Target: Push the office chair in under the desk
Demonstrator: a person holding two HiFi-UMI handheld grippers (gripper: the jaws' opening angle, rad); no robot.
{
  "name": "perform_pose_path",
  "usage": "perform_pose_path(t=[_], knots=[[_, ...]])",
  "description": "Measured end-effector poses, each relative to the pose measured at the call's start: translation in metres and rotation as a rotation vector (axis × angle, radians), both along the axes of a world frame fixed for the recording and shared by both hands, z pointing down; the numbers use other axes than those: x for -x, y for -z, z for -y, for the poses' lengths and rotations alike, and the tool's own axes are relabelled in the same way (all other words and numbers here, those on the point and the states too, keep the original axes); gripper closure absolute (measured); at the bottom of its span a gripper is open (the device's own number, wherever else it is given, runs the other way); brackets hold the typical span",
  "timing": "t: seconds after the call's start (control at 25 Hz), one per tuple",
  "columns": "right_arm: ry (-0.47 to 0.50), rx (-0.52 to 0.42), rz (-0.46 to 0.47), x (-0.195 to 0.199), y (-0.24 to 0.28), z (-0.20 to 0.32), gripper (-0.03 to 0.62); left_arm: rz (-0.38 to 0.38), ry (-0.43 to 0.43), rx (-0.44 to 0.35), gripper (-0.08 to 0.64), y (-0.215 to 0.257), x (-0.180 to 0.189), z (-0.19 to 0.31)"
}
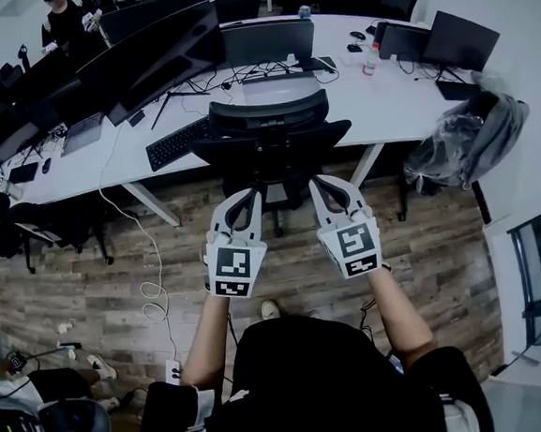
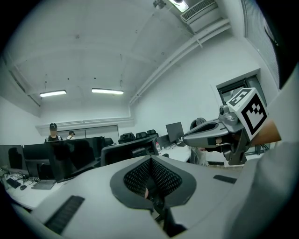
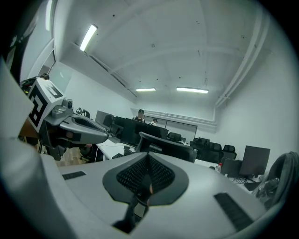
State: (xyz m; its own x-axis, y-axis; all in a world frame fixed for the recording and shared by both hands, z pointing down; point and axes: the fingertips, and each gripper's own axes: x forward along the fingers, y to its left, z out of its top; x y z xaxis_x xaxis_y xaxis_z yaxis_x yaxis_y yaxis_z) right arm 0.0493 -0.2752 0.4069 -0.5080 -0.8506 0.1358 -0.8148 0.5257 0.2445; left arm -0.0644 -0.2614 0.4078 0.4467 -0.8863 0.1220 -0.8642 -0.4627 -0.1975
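Observation:
The black office chair point(image 1: 268, 135) stands in front of me, its seat partly under the white desk point(image 1: 387, 97) and its backrest toward me. My left gripper point(image 1: 248, 201) and right gripper point(image 1: 323, 187) are held side by side just behind the chair's back, both shut with nothing between the jaws. Whether the tips touch the chair I cannot tell. In the left gripper view the shut left gripper point(image 2: 151, 173) points over the chair's top edge point(image 2: 133, 150), with the right gripper point(image 2: 198, 137) beside it. In the right gripper view the shut right gripper point(image 3: 147, 172) faces the chair's top point(image 3: 166, 144).
Monitors point(image 1: 158, 56), a keyboard point(image 1: 178, 143) and cables lie on the desk. A grey bag point(image 1: 471, 141) sits at the desk's right end. A white cable point(image 1: 148, 268) trails over the wooden floor at left. Desk legs point(image 1: 152, 204) flank the chair. People stand at the far desks.

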Motion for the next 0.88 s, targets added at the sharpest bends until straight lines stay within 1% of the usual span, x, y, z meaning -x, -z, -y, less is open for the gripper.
perform_pose_path(t=[0.32,0.6,0.88], knots=[[0.003,0.003,0.010,-0.0092,-0.0013,-0.0064,0.568,0.004,0.012,0.007,0.545,-0.0011,-0.0085,-0.0069],[0.010,0.006,0.014,-0.0101,-0.0028,-0.0093,0.568,0.000,0.018,0.001,0.545,0.0011,-0.0105,-0.0090],[0.023,0.002,0.008,-0.0062,0.0007,-0.0105,0.568,0.015,0.023,-0.002,0.545,0.0010,-0.0082,-0.0083]])
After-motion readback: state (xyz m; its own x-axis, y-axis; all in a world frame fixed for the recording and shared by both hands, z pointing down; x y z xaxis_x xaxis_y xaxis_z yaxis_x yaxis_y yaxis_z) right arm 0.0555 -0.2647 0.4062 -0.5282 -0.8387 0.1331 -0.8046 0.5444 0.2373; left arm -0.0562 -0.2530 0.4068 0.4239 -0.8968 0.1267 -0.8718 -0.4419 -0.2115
